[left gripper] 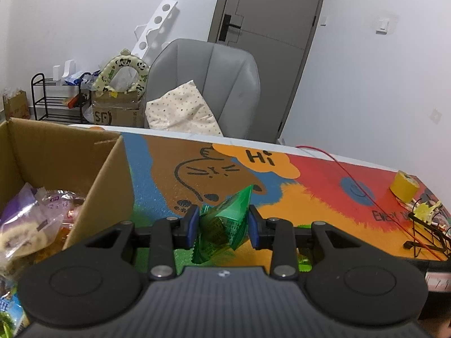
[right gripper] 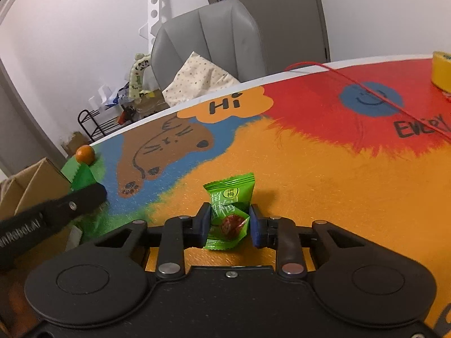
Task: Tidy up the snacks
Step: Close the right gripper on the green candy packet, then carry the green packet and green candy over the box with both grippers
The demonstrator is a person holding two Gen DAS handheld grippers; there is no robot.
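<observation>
Left gripper (left gripper: 222, 226) is clamping a crumpled green candy wrapper (left gripper: 225, 222) beside the cardboard box (left gripper: 93, 174); the thin film could be slipping. Right gripper (right gripper: 229, 224) jaws are closing around a green plum candy packet (right gripper: 229, 211) on the surface (right gripper: 324, 186), contact unclear — risks pinching only the edge.

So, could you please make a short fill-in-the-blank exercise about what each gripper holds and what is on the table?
1. The left gripper is shut on a crumpled snack packet of ____ colour.
2. The cardboard box beside it already contains ____.
3. The speech bubble printed on the mat says ____.
4. The right gripper is shut on a green plum candy packet that rests on the ____ part of the mat.

Missing words: green; snacks; Hi; orange
</observation>
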